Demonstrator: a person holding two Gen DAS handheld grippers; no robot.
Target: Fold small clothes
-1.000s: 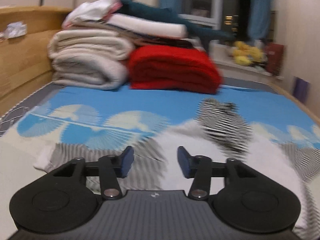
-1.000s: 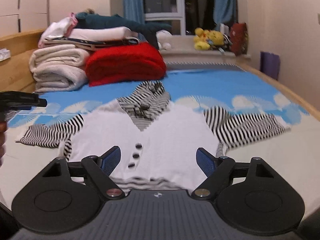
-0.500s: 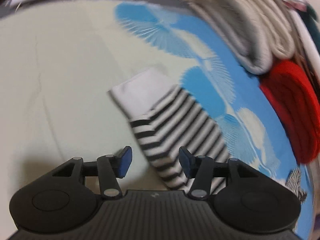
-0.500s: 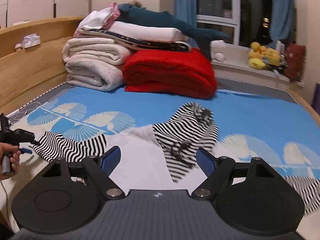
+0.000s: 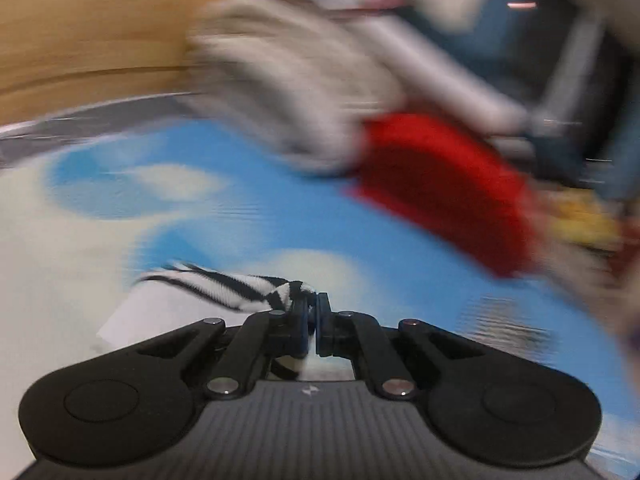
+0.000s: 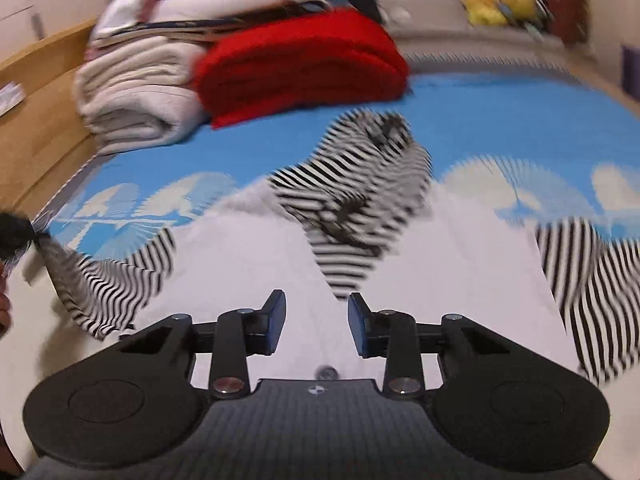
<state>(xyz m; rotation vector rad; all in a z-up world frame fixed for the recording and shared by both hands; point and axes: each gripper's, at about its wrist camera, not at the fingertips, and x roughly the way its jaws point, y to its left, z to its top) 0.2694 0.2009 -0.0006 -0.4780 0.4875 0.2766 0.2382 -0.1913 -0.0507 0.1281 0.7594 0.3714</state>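
Observation:
A small white top with black-and-white striped sleeves and a striped hood lies flat on the bed. My left gripper is shut on the end of the left striped sleeve and holds it lifted off the sheet; the right wrist view shows that sleeve pulled up at the far left. My right gripper is open and empty, just above the white chest of the top. The right striped sleeve lies spread out on the bed.
The bed has a blue and cream sheet. A folded red blanket and a stack of folded cream blankets sit at the far end. A wooden bed frame runs along the left. Yellow soft toys sit on the sill.
My left gripper has closed on the left sleeve's end and lifted it. My right gripper has moved lower and closer over the chest, its jaws narrower but still open.

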